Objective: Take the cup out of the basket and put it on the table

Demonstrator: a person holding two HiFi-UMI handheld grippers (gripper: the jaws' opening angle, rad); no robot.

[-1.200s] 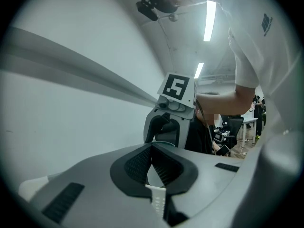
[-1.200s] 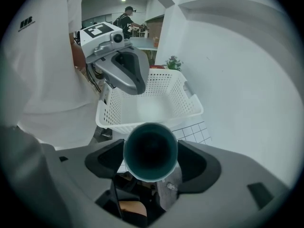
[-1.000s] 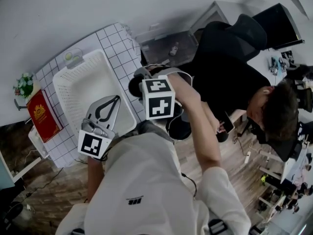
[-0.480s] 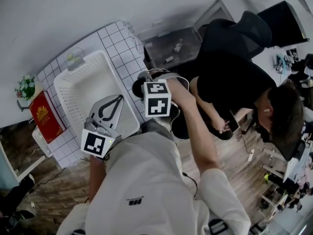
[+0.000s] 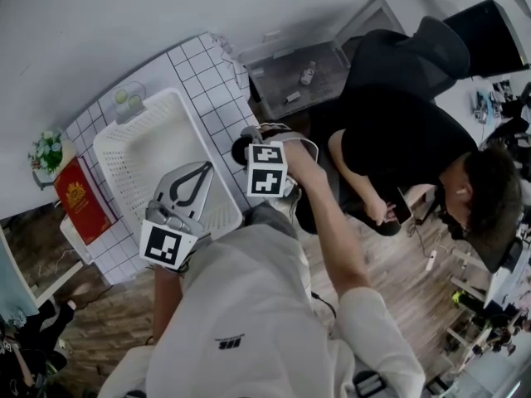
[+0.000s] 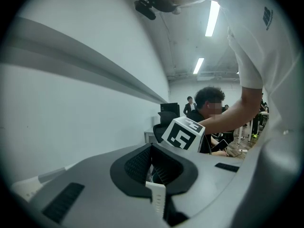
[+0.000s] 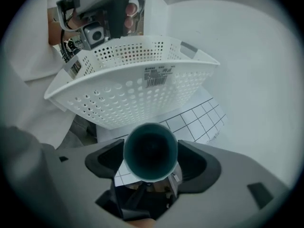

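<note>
Two grippers: right gripper [image 7: 151, 159] pinches a teal cup [image 7: 150, 148] beside the perforated white basket [image 7: 137, 94] (over the tiled table [image 7: 199, 115]); left gripper [image 5: 192, 181], jaws pressed together, above that basket.

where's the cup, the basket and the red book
cup [image 7: 150, 152]: right gripper view, its dark inside
basket [image 7: 137, 101]: right gripper view, perforated side wall
red book [image 5: 76, 199]: head view, front cover

White wall [image 5: 124, 15], wooden floor [image 5: 402, 264], black office chair [image 5: 440, 44], strip lights [image 6: 211, 18] overhead.
</note>
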